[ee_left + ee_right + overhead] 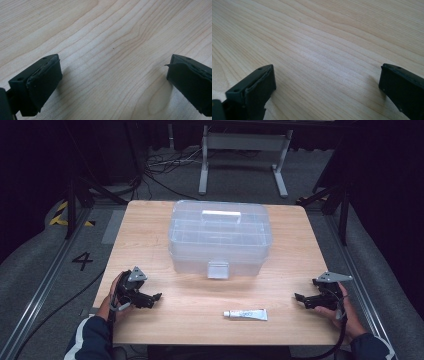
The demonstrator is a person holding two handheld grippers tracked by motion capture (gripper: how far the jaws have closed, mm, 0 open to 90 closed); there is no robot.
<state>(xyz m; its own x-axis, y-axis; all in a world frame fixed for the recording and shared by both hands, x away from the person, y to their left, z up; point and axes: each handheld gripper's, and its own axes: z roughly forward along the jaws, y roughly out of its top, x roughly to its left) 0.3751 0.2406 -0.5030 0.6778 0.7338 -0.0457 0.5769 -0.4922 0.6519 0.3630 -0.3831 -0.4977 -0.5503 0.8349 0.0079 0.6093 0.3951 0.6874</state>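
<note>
Both grippers' jaws stand released over bare tabletop [165, 320]. Between right gripper [301, 300] and left gripper [155, 299], a probably soft tube [245, 314]; grasp mid-body.

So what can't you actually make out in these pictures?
- Printing on the small tube: too small in the high view.
- Contents of the clear plastic box: blurred by its frosted lid and walls.
- Box latch: too small to tell whether it is fastened.
- Floor beyond the table: lost in darkness.

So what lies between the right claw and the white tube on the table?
Nothing: in the high view, bare wooden table separates the right claw from the white tube. The right gripper view shows bare wood between its open jaws.
</note>
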